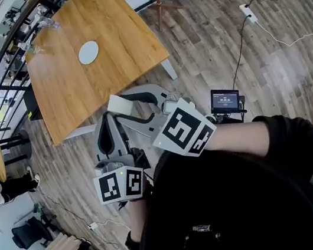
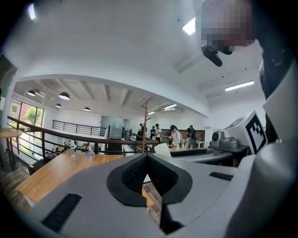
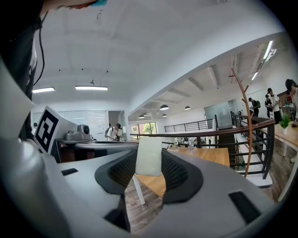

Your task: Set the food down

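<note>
Near the wooden table (image 1: 104,23), level right tongs (image 3: 148,173) clamp pale food (image 3: 148,153); left tongs (image 2: 146,158) closed.

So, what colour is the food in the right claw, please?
Pale whitish food, clearest in the right gripper view.

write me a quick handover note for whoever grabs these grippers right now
Left gripper: shut, nothing in it, held beside the right one.
Right gripper: shut on the pale food block, in the air by the near edge of the wooden table.
White plate: bare, on the table, apart from both grippers.
Done: food is in hand.
Left: carry it over the table, set it down, probably on the plate, then open the jaws.
</note>
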The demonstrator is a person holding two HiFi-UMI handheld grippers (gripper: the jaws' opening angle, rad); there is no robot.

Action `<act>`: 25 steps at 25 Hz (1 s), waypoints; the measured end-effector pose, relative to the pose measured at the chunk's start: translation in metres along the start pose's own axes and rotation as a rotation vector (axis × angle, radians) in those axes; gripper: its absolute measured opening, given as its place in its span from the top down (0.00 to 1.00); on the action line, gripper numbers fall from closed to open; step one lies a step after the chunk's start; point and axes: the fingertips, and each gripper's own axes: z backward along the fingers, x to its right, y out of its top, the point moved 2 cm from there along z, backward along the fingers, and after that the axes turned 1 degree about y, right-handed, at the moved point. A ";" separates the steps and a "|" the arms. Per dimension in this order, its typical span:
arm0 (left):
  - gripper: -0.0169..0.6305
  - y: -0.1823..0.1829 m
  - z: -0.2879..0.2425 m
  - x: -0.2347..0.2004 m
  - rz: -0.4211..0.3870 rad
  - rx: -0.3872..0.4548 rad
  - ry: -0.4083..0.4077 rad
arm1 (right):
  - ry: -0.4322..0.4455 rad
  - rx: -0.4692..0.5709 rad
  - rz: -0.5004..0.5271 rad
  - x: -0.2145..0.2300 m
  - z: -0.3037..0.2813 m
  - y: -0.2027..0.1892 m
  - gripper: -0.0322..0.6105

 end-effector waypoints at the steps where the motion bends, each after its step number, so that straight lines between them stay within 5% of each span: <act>1: 0.98 0.000 -0.001 -0.007 0.001 0.002 -0.004 | -0.003 -0.001 0.003 -0.001 -0.007 0.000 0.68; 25: 0.98 -0.006 0.023 -0.146 0.070 0.046 0.024 | 0.012 -0.065 0.065 -0.050 -0.139 -0.005 0.68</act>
